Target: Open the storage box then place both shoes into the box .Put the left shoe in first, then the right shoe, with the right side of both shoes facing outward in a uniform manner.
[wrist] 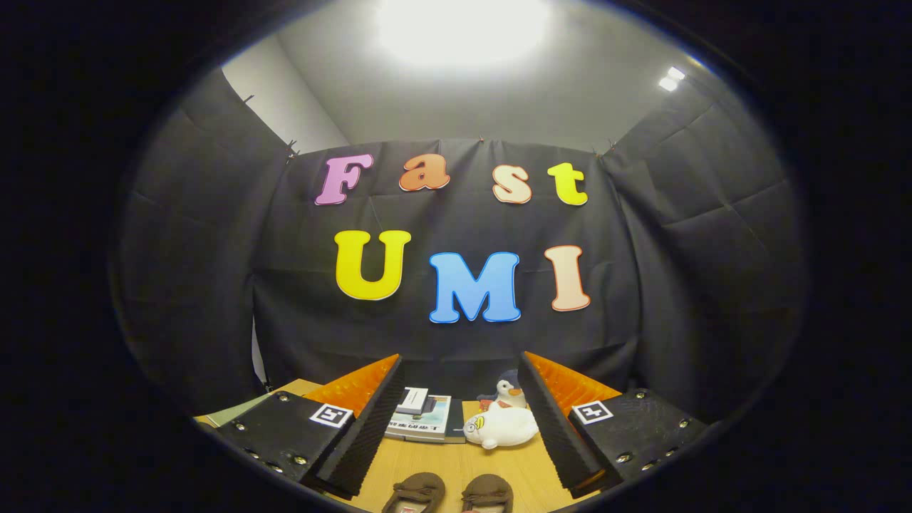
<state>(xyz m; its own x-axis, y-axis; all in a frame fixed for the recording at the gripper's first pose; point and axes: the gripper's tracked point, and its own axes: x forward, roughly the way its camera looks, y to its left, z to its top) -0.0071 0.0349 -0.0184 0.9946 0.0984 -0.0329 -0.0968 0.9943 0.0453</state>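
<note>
Both shoes [450,493] cut off at heels; books [422,419] partly behind left finger.

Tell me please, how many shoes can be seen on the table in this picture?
2. Both brown shoes lie side by side on the wooden table, between the open claw's fingers: the left shoe and the right shoe. Their near parts are cut off; others may be hidden.

Gripper [459,420] is showing two black fingers [363,427] with ribbed foam-like inner pads and orange ridged backing behind them. Each finger is carrying a flat black plate with silver screws along its edges and a small white square tag printed with a black pattern on top.
</note>
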